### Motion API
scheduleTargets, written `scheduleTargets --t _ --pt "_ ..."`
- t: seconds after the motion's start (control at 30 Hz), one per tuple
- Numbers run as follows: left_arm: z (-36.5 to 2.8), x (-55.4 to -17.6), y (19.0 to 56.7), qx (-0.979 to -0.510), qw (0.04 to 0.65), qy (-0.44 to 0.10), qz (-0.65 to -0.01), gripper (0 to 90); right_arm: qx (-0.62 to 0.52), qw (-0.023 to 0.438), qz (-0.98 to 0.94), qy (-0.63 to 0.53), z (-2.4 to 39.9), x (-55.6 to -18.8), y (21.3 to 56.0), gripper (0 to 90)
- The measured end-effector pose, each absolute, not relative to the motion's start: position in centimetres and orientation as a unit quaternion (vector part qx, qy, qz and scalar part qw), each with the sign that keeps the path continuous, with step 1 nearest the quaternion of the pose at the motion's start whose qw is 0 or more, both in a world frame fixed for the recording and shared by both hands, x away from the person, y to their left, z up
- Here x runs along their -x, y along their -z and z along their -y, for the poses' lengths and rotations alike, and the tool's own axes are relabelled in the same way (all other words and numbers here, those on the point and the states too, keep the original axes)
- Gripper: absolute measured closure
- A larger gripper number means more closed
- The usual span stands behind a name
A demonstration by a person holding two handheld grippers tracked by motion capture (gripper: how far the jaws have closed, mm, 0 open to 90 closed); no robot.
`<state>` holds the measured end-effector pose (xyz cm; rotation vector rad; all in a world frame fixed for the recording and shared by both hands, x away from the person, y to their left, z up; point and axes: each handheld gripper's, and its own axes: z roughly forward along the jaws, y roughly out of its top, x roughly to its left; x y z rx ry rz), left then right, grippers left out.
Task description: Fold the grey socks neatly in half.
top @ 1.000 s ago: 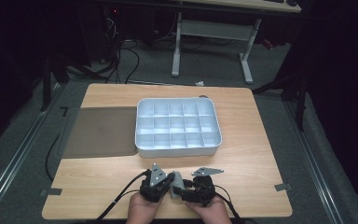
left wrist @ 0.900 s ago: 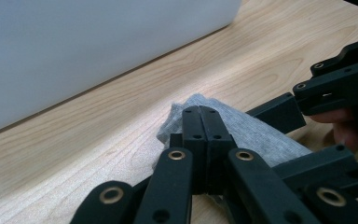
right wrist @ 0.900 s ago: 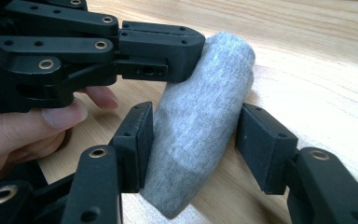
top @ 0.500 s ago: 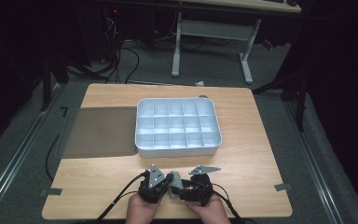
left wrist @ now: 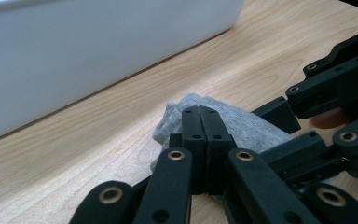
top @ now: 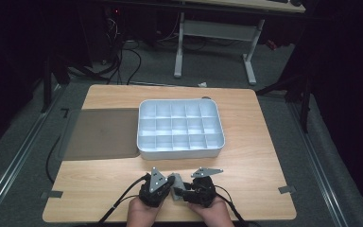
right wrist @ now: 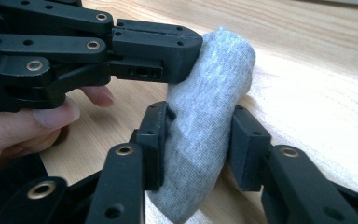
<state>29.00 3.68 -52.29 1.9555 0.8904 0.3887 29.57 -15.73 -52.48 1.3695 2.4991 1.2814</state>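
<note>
**benchrat:** So where was the grey sock [right wrist: 205, 116] sitting when you froze it? I couldn't tell which gripper actually had it.

**tinkerpaws:** Both were on it, sort of. Left gripper [left wrist: 200, 140] had its jaws pressed together on a fold of the cloth, which bunched out past their tips. Right gripper [right wrist: 200, 140] had been closing its jaws; the sock ran between them, snug against one pad, but I couldn't see the other one touching yet.

**benchrat:** Which way did it lie?

**tinkerpaws:** Long axis pointed straight out along the right jaws, far end sticking beyond the tips, with the left jaws pinching it crosswise there. All low over the desk [top: 264, 156], in front of the white divided tray [top: 179, 127]. I'd guess the right one finishes clamping next.
</note>
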Motion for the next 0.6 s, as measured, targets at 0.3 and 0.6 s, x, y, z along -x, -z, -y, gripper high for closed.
scheduleTargets --t 0.3,0.6 --pt "-3.9 -29.0 52.1 -0.794 0.459 -0.165 -0.363 84.7 -0.431 0.017 -0.802 -0.413 15.6 -29.5 52.4 67.9" --pt "-4.8 -28.7 51.7 -0.792 0.464 -0.168 -0.359 71.4 -0.428 0.020 -0.803 -0.415 15.5 -29.4 52.4 68.5"
